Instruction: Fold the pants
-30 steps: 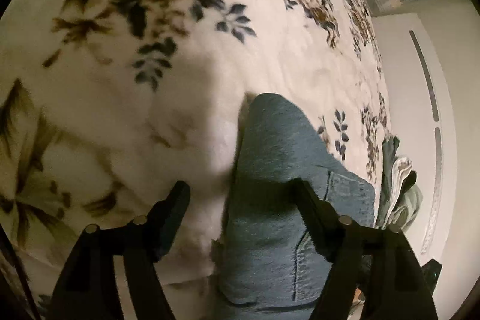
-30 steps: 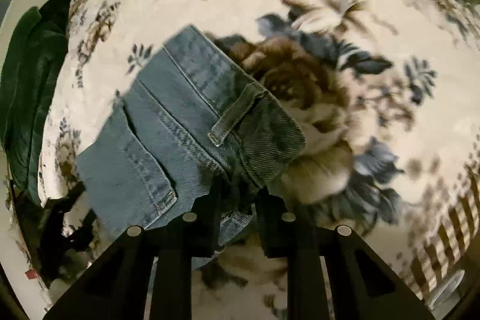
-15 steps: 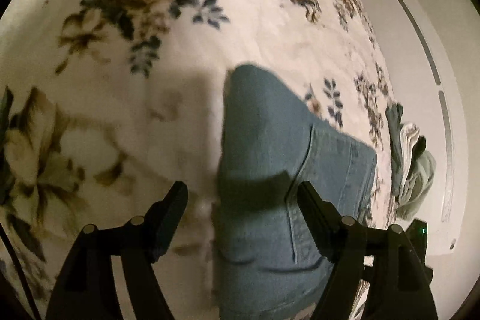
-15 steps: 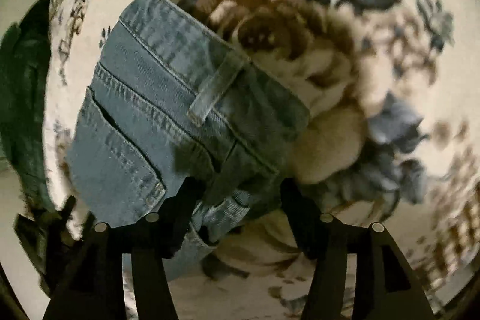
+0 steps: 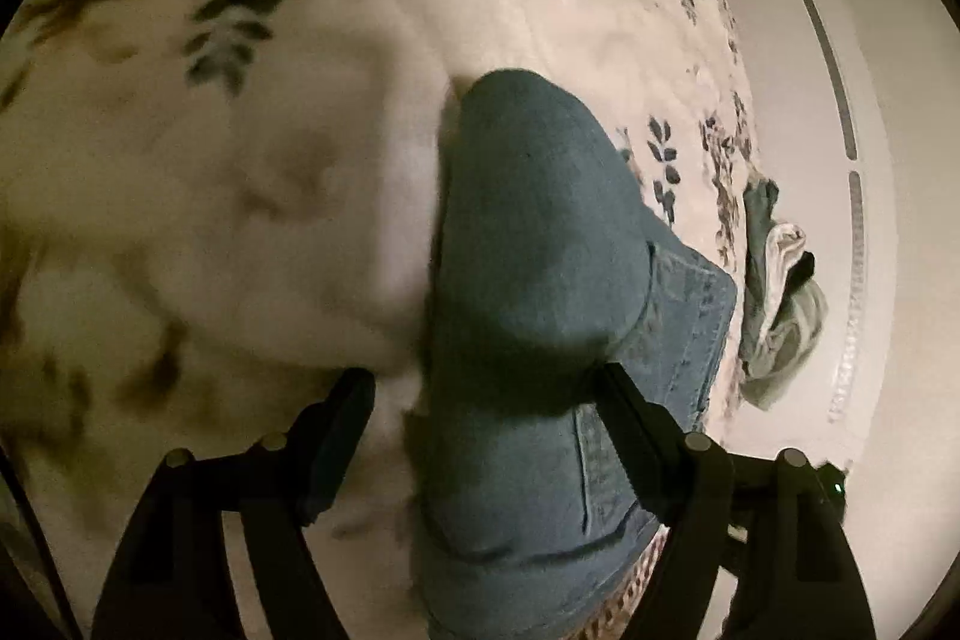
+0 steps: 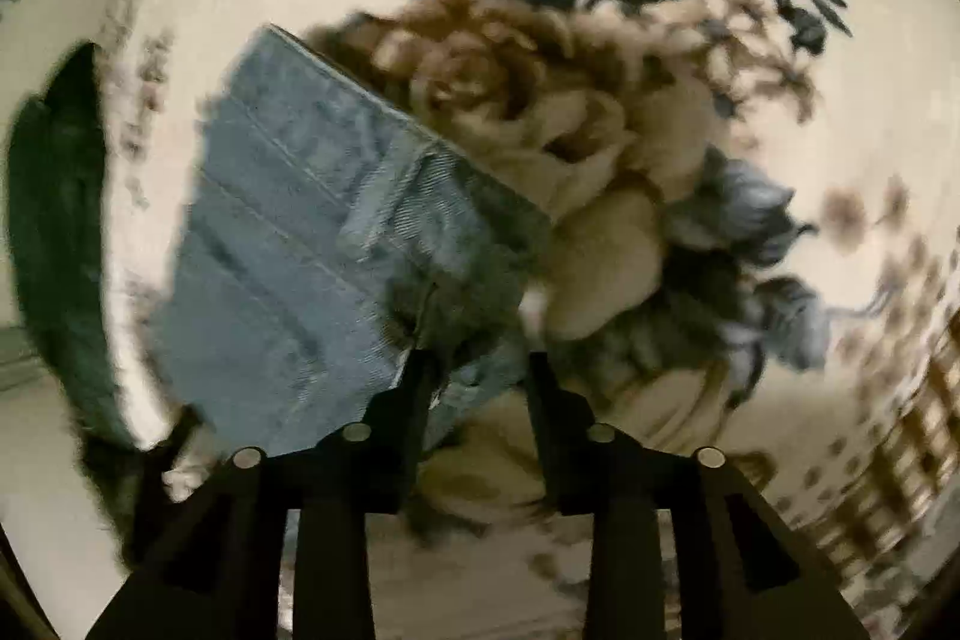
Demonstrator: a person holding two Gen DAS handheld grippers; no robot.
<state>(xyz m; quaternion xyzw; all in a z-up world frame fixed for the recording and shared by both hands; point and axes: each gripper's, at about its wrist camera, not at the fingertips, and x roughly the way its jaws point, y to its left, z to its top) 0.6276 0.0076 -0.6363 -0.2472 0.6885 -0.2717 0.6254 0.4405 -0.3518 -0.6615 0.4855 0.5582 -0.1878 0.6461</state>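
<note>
Floral blanket (image 5: 240,220) beneath both spread claws.

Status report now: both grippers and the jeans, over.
Left gripper open over the folded jeans. Right gripper open at the waistband corner, not gripping. Jeans lie on the floral blanket. Nothing in the way.

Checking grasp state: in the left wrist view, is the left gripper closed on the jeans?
No. The left gripper stands wide open, its fingers apart over the folded jeans on the floral blanket.

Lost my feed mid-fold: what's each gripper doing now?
Left gripper: open, jaws astride the jeans, not gripping.
Right gripper: open, holding nothing.
</note>
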